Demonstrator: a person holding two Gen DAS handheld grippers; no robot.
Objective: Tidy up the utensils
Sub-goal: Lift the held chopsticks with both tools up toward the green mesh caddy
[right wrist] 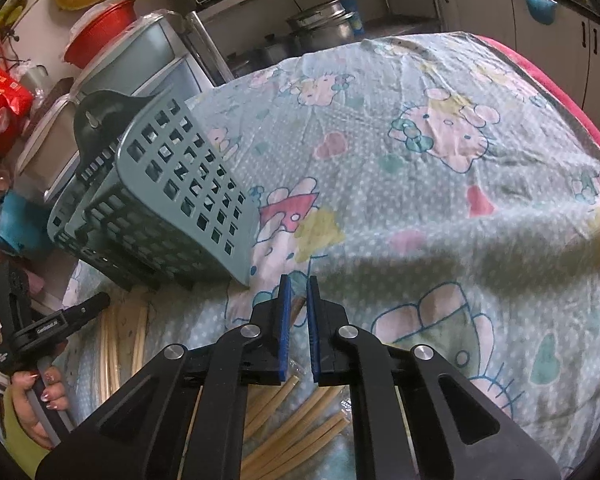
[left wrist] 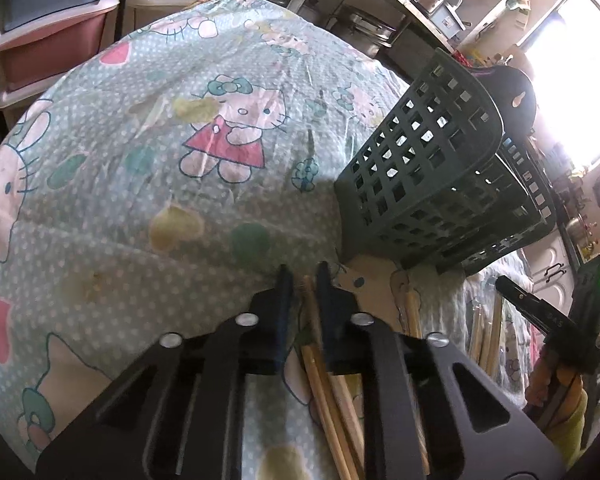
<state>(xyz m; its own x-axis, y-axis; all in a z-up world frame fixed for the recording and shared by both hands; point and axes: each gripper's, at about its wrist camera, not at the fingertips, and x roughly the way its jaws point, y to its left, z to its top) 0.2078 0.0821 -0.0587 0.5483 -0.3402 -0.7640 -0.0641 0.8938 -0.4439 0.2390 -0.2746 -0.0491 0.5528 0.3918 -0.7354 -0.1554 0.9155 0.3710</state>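
Left gripper (left wrist: 302, 276) clenched on one wooden chopstick (left wrist: 314, 344); right gripper (right wrist: 298, 286) clenched on another chopstick (right wrist: 297, 305). Several loose chopsticks (right wrist: 300, 420) lie beneath on the cartoon-cat tablecloth (right wrist: 420, 220), count unclear. One green perforated utensil basket (right wrist: 188, 200) stands just beyond.

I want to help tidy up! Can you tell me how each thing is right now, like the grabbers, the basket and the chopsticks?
left gripper: shut on a chopstick.
right gripper: shut on a chopstick tip.
green basket: upright on the cloth, no chopsticks seen inside.
loose chopsticks: lying flat, scattered in front of the basket.
tablecloth: spread out, wrinkled.
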